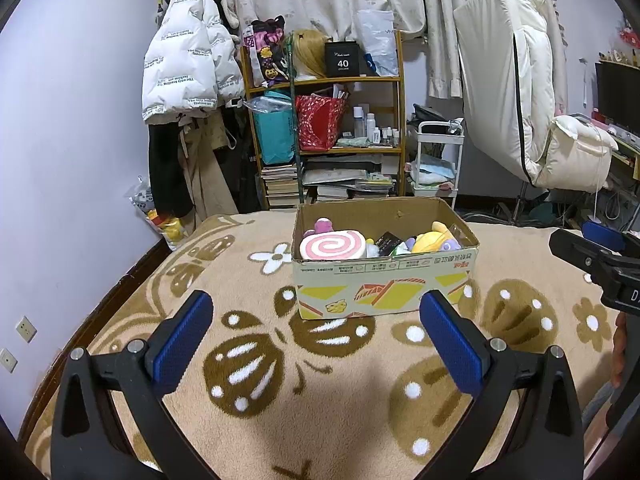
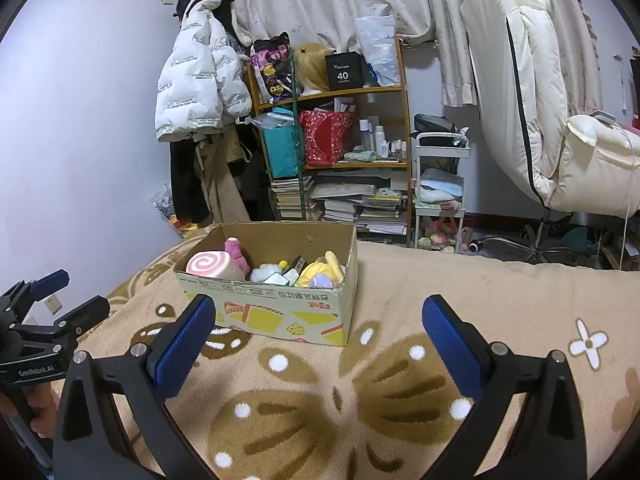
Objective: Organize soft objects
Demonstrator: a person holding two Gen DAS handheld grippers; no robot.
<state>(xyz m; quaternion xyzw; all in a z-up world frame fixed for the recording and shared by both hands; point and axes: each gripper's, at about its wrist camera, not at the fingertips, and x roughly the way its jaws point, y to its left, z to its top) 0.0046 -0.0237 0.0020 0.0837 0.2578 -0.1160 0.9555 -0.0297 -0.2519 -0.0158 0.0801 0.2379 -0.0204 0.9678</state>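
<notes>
With the cardboard box (image 1: 384, 280) of plush toys sitting on the butterfly-patterned blanket (image 1: 248, 360), the next reach probably called for dropping straight onto the pink swirl-roll cushion (image 1: 333, 245), since the left gripper (image 1: 316, 336) and right gripper (image 2: 318, 340) both gaped wide, empty, touching nothing.

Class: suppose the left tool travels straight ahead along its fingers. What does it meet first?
Probably the near wall of the cardboard box, which sits between the open left tool's fingers on the blanket. Depth is unclear; pointing slightly downward, it might brush the blanket first.
</notes>
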